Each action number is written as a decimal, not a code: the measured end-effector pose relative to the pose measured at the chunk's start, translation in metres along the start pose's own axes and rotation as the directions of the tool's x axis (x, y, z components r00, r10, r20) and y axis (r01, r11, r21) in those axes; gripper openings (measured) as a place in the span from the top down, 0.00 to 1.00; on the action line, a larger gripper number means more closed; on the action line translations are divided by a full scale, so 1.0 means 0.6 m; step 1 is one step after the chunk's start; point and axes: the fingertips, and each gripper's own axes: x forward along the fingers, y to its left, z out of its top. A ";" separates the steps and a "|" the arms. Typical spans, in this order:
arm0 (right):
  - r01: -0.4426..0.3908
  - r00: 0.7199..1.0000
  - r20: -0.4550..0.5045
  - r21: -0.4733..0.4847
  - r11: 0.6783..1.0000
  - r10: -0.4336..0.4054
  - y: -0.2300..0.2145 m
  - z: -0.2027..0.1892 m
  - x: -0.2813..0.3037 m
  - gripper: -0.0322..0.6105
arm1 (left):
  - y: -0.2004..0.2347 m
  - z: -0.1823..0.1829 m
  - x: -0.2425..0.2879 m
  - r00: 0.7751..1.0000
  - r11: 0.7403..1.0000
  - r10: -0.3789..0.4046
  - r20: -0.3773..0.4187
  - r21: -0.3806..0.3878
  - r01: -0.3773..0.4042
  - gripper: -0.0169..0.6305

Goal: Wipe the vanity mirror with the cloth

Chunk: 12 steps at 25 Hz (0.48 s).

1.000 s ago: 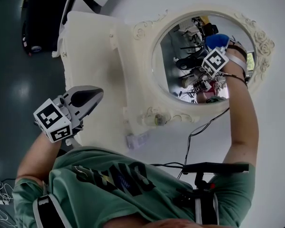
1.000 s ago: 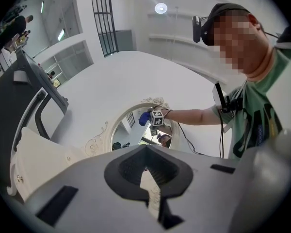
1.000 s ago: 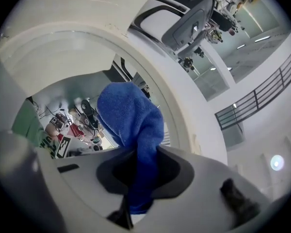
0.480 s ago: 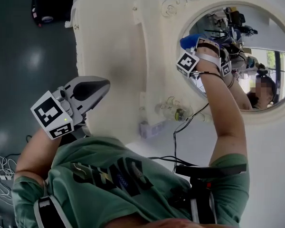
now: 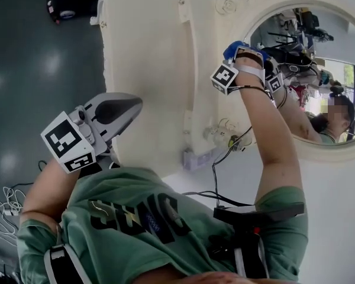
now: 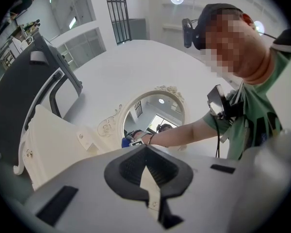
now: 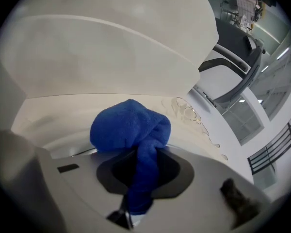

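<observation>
Jaws together on nothing, the left gripper [image 5: 133,104] hangs at the head view's lower left, just beside the cream vanity [image 5: 148,58]. Farther up, at upper right, the right gripper [image 5: 239,52] is clamped on the blue cloth [image 7: 131,127]. A strip of it runs down between the jaws, and the bunched wad bulges past their tips at the left rim of the oval mirror [image 5: 319,70]. The glass reflects the person's arm.

The mirror glass [image 5: 343,46] lies open inside its raised ornate frame [image 5: 227,5]; a cable [image 5: 212,179] dangles below.
</observation>
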 end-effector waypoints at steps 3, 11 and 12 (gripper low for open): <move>-0.027 0.999 0.034 0.018 0.999 0.026 -0.002 -0.008 -0.013 0.84 | -0.019 0.004 0.004 1.000 1.000 -0.015 0.001 0.009 0.015 0.97; 0.134 0.991 -0.037 0.228 0.964 -0.129 -0.166 -0.255 -0.135 0.84 | -0.083 0.056 0.011 0.998 0.995 -0.062 0.033 0.080 0.059 0.97; 0.167 0.985 -0.076 0.249 0.954 -0.152 -0.191 -0.309 -0.151 0.84 | -0.093 0.064 0.016 0.996 0.993 -0.076 0.042 0.094 0.072 0.97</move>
